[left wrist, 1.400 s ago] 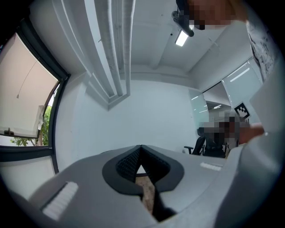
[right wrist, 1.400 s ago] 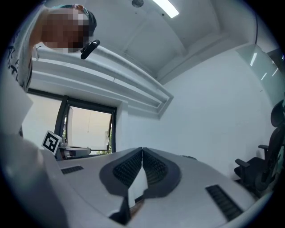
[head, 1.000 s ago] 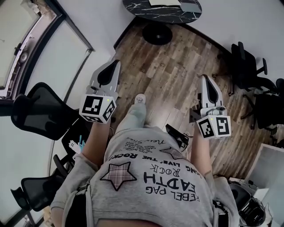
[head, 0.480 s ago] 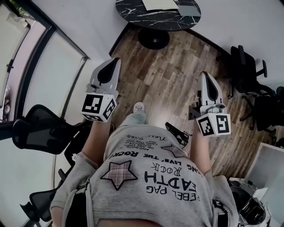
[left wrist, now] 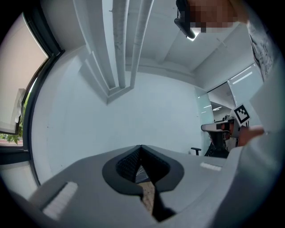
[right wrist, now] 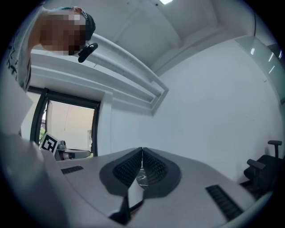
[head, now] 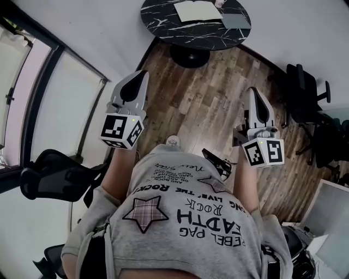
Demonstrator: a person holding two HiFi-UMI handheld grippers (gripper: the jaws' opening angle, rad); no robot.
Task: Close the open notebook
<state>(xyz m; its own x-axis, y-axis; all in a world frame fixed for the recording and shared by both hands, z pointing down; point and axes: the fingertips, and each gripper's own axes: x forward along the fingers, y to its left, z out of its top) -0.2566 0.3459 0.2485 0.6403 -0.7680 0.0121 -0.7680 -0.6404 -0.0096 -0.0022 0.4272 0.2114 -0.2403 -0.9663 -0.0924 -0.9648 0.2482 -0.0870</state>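
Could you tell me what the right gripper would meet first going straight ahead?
The right gripper probably meets the round black table; height is unclear, so if it clears that, the white wall.

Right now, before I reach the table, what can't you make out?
Notebook, head view: far off and small, so its pages can't be read.
Grey flat thing beside it, head view: too small to identify.
Table, both gripper views: only a sliver shows between the shut jaws of the left gripper and right gripper; the notebook is hidden.

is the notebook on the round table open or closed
Open: the notebook lies spread flat, pale pages up, on the dark table.
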